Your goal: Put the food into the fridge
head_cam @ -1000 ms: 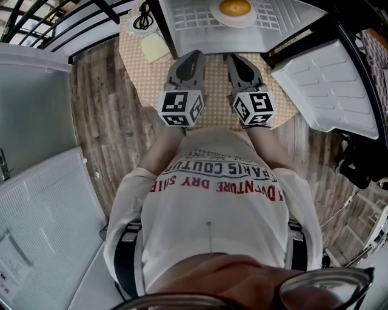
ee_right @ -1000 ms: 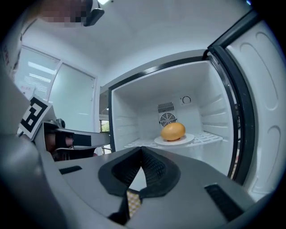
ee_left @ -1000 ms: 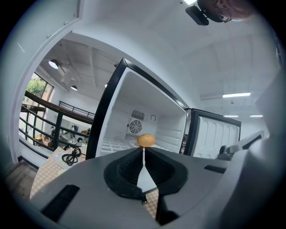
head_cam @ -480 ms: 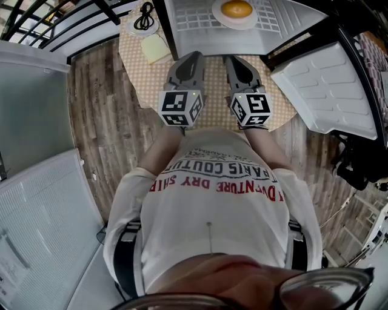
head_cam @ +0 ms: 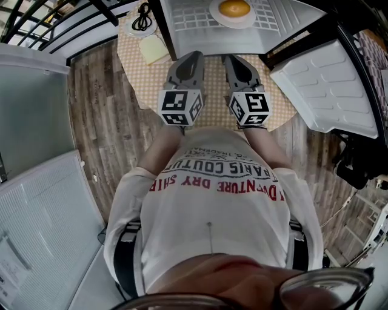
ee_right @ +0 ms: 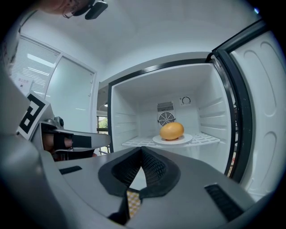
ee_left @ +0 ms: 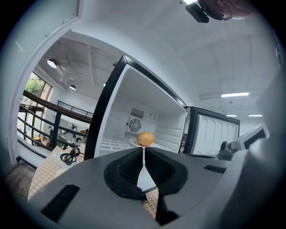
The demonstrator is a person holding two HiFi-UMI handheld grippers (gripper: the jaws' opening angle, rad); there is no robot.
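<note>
An orange round piece of food (head_cam: 234, 8) (ee_right: 171, 130) (ee_left: 145, 138) lies on a white plate (ee_right: 172, 140) on the wire shelf (ee_right: 205, 140) inside the open fridge (head_cam: 242, 37). Both grippers are held side by side in front of the fridge, short of the shelf, pointing at it. My left gripper (head_cam: 190, 60) (ee_left: 144, 149) is shut with nothing between its jaws. My right gripper (head_cam: 235, 62) (ee_right: 141, 150) is also shut and empty. The fridge door (head_cam: 330, 91) (ee_right: 263, 120) stands swung open to the right.
A checked mat (head_cam: 212, 91) covers the wooden floor under the grippers. A coiled black cable on a white dish (head_cam: 143, 22) and a yellow pad (head_cam: 154, 49) lie on it to the left. A black railing (head_cam: 54, 18) runs at far left; a white cabinet (head_cam: 42, 224) is near left.
Nothing has visibly changed beyond a slight shift of the head view; both grippers stay shut in the same place.
</note>
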